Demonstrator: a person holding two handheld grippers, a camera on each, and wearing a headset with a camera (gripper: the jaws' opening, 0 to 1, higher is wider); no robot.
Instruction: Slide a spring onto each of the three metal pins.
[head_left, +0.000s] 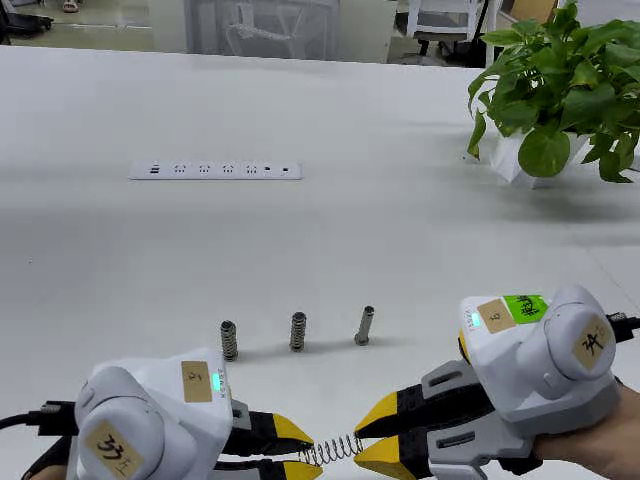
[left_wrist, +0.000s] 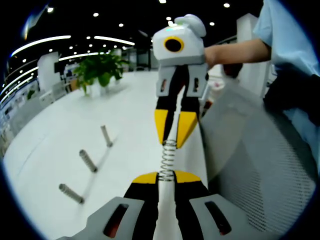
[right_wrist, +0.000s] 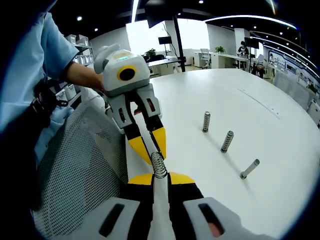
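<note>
Three metal pins stand in a row on the white table (head_left: 320, 220). The left pin (head_left: 229, 340) and the middle pin (head_left: 298, 331) each carry a spring. The right pin (head_left: 364, 326) is bare, and it appears again as the bare pin (right_wrist: 249, 169) in the right gripper view. A loose spring (head_left: 335, 449) hangs in the air near the table's front edge, stretched between both grippers. My left gripper (head_left: 300, 452) is shut on its left end and my right gripper (head_left: 372, 435) is shut on its right end. The spring (left_wrist: 168, 159) bridges the two pairs of yellow tips.
A white power strip (head_left: 215, 171) lies further back on the table. A potted plant (head_left: 560, 90) stands at the far right. A grey mesh chair (right_wrist: 85, 165) sits just off the table's near edge, beside the person in a blue shirt.
</note>
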